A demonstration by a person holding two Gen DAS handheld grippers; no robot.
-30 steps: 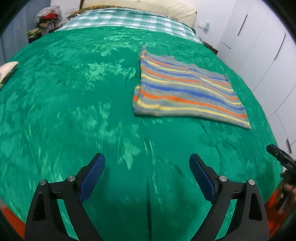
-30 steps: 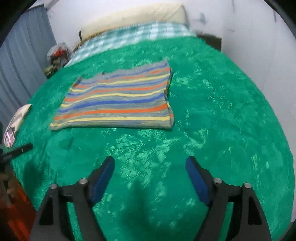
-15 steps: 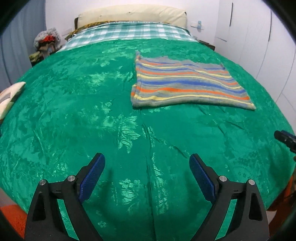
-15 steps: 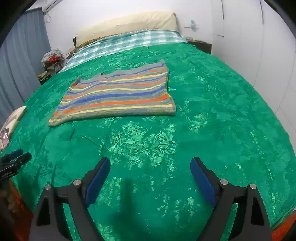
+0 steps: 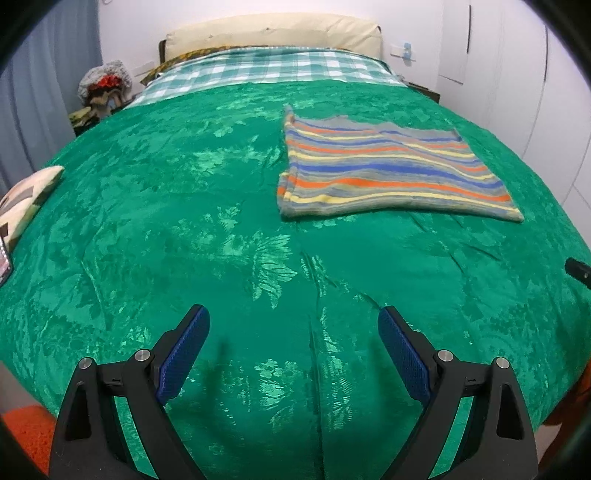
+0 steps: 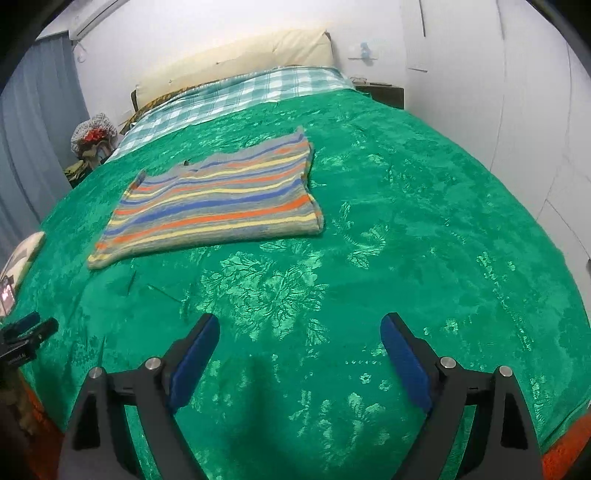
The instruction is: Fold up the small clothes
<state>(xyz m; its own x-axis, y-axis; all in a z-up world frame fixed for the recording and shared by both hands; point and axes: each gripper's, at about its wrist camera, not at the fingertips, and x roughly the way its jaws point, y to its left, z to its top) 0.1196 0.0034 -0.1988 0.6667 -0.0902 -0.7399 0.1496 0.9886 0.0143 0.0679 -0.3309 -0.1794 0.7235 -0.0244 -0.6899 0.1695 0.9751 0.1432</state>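
Observation:
A striped garment point(image 5: 388, 173), grey with blue, orange and yellow bands, lies folded flat on the green bedspread point(image 5: 184, 221). It also shows in the right wrist view point(image 6: 218, 206). My left gripper point(image 5: 293, 350) is open and empty, held over the near part of the bed, well short of the garment. My right gripper point(image 6: 299, 354) is open and empty too, over the near bedspread point(image 6: 424, 221), with the garment ahead and to its left. The tip of the right gripper shows at the left view's right edge point(image 5: 578, 269), and the left gripper at the right view's left edge point(image 6: 26, 332).
A checked sheet point(image 5: 266, 70) and a cream headboard point(image 5: 273, 33) lie at the far end. A small pillow point(image 5: 26, 199) sits at the bed's left edge. White wardrobe doors point(image 5: 517, 74) stand to the right. A pile of things point(image 5: 101, 88) stands left of the bed.
Both grippers have pulled back and tilted up, so the garment looks farther off and more of the room shows. The garment has not moved. Both grippers stay open.

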